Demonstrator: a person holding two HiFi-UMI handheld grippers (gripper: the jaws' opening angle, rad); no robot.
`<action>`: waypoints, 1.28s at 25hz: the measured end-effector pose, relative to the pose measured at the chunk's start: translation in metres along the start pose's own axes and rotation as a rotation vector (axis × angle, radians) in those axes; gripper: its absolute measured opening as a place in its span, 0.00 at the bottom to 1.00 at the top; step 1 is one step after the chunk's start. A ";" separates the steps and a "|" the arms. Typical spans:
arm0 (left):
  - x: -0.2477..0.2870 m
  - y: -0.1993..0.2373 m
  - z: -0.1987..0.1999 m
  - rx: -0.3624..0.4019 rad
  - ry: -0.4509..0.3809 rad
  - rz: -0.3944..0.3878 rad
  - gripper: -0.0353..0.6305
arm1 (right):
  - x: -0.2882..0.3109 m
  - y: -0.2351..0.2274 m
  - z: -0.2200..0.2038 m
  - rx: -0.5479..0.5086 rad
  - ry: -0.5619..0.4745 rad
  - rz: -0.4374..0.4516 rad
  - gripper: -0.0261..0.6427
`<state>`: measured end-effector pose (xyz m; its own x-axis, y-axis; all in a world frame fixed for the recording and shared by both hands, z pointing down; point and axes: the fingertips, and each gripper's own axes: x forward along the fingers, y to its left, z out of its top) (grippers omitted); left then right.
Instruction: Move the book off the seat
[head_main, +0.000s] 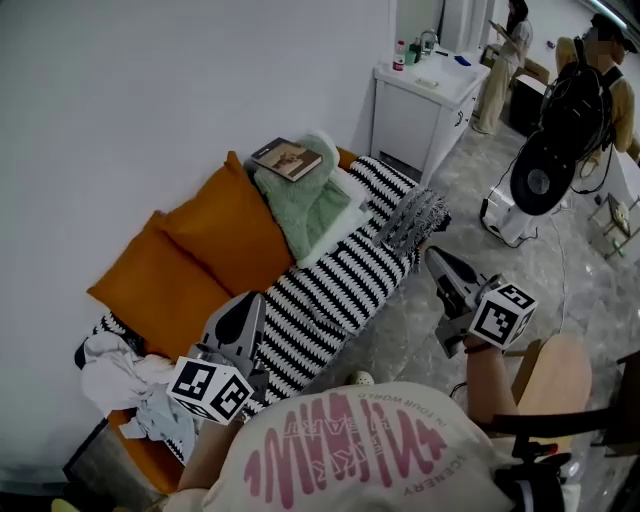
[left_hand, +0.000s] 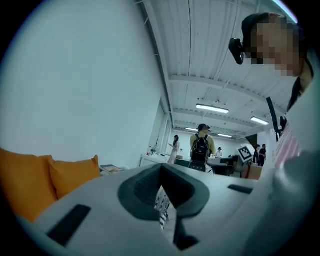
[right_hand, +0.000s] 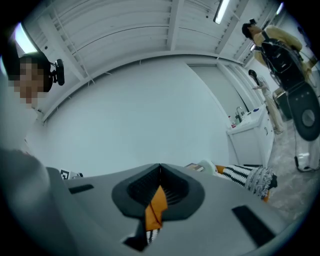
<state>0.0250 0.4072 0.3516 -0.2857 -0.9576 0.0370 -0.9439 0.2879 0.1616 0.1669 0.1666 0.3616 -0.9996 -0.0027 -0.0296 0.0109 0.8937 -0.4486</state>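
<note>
The book (head_main: 287, 158) sits on a green blanket (head_main: 312, 208) at the sofa's (head_main: 330, 290) far end, well apart from my grippers. My left gripper (head_main: 244, 306) and right gripper (head_main: 438, 259) both have their jaws pressed together.

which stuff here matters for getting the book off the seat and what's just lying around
For the job:
book, lying on the green blanket
orange sofa under them

Just lying about:
orange cushions
striped throw
crumpled white clothes
white cabinet
floor fan
</note>
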 end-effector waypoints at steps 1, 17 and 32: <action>0.001 0.000 -0.001 -0.009 0.006 0.009 0.07 | 0.004 -0.002 0.003 0.002 0.003 0.013 0.06; 0.015 0.012 0.013 -0.077 -0.055 0.202 0.07 | 0.042 -0.048 0.018 0.037 0.042 0.138 0.06; 0.044 0.009 -0.008 -0.087 -0.005 0.186 0.07 | 0.041 -0.086 -0.002 0.107 0.064 0.103 0.06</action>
<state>0.0049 0.3675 0.3630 -0.4550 -0.8878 0.0688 -0.8570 0.4576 0.2369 0.1251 0.0906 0.4002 -0.9927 0.1178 -0.0247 0.1125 0.8348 -0.5389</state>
